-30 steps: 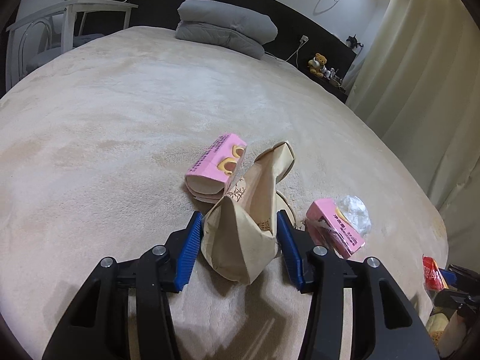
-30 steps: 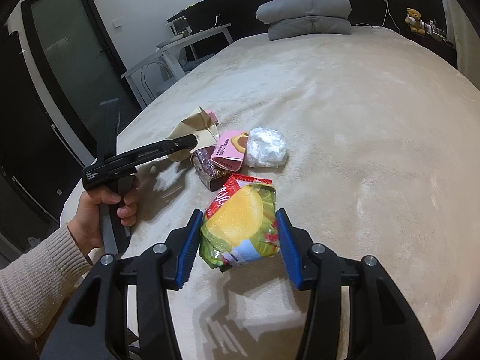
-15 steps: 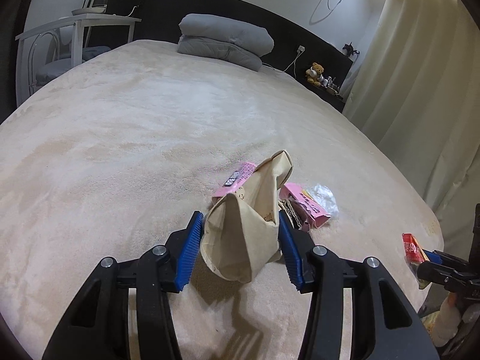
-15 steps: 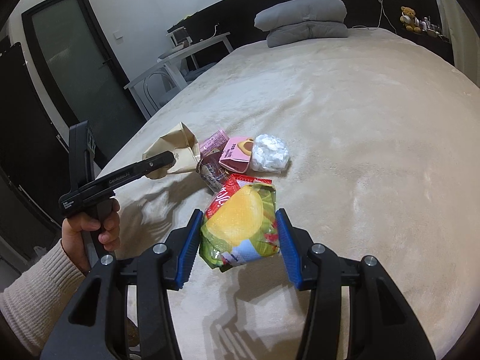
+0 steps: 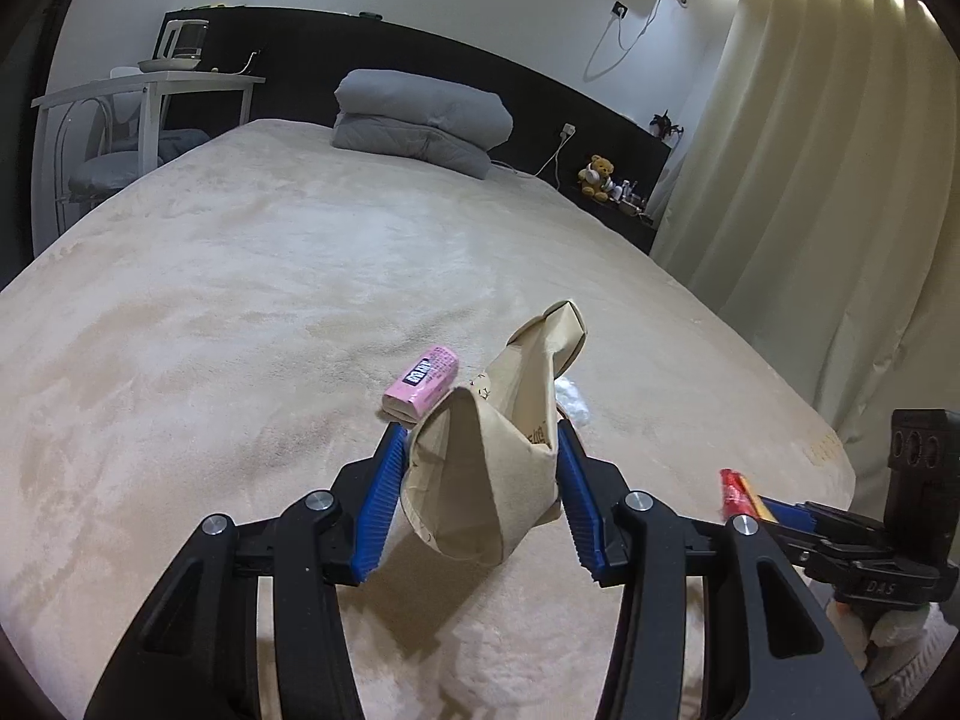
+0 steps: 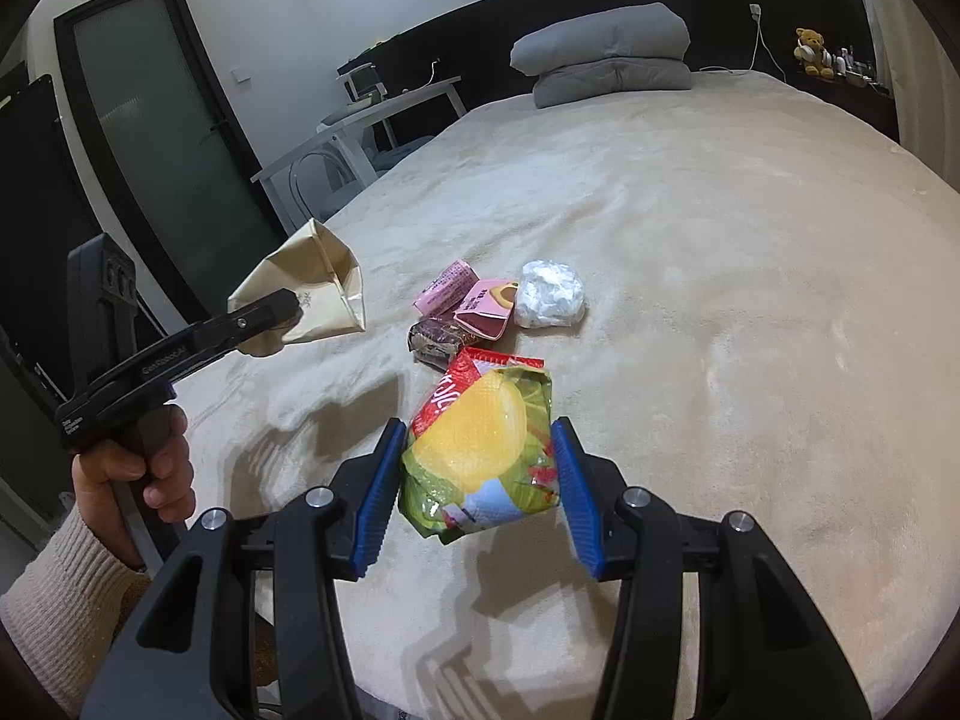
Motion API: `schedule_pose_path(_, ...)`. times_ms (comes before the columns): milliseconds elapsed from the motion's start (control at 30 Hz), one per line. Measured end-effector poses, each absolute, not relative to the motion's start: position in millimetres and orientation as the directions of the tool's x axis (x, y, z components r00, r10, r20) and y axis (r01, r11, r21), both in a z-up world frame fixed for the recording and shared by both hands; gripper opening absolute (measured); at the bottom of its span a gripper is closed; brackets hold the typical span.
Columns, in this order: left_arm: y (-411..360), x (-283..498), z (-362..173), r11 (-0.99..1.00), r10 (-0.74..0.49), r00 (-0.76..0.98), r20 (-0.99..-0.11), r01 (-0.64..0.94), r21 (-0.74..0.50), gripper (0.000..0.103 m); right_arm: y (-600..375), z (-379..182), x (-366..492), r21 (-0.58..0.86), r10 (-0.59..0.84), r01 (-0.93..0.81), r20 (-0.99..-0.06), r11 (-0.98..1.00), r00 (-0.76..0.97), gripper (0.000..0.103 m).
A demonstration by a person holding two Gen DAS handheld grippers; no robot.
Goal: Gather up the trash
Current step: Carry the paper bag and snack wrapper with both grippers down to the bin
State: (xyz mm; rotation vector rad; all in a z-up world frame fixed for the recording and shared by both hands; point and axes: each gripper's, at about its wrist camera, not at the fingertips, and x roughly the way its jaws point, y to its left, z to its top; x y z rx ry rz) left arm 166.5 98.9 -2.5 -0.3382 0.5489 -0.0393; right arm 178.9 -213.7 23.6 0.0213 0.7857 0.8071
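My left gripper is shut on a crumpled brown paper bag and holds it lifted above the bed; the bag also shows in the right wrist view. My right gripper is shut on a green and yellow snack packet, held just above the bed. On the bed lie two pink cartons, a dark wrapped snack and a crumpled white plastic wad. One pink carton shows in the left wrist view.
The beige bed cover fills both views. Grey folded bedding lies at the headboard. A white table and chair stand at the left, curtains at the right. A dark door stands left of the bed.
My left gripper has lifted the brown bag up and back from the pile, so the cartons look farther away. The right gripper holds the snack packet almost still.
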Motion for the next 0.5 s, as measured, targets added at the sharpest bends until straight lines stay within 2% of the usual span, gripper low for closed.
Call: schedule_pose_path(500,48,60,13,0.917,-0.197,0.896,-0.399,0.024,-0.398,0.048,-239,23,111,0.324,0.675,-0.635,-0.589,0.701,0.445,0.049)
